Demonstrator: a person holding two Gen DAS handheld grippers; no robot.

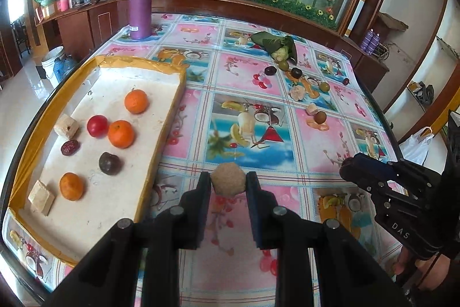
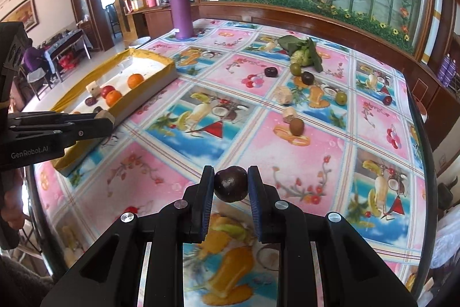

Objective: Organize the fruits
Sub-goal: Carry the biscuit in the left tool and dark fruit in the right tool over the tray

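Observation:
My left gripper point(image 1: 228, 181) is shut on a tan, faceted cake-like piece point(image 1: 228, 182), held above the tablecloth just right of the white tray point(image 1: 172, 71). That tray holds several items: oranges point(image 1: 136, 101), a red fruit point(image 1: 97, 126), dark fruits point(image 1: 109, 163) and pale blocks point(image 1: 66, 126). My right gripper point(image 2: 231, 183) is shut on a dark brown round fruit point(image 2: 231, 183) over the cloth. In the right wrist view the left gripper point(image 2: 107, 117) shows at the left beside the tray point(image 2: 161, 76). Loose fruits point(image 2: 296, 126) and pale pieces point(image 2: 283, 95) lie farther back.
A tall purple flask point(image 1: 140, 0) stands at the table's far left corner. A leafy bundle with a green fruit point(image 1: 283, 48) lies at the back. The round glass table edge point(image 1: 373, 105) curves on the right; a wooden cabinet with a painted panel rises behind.

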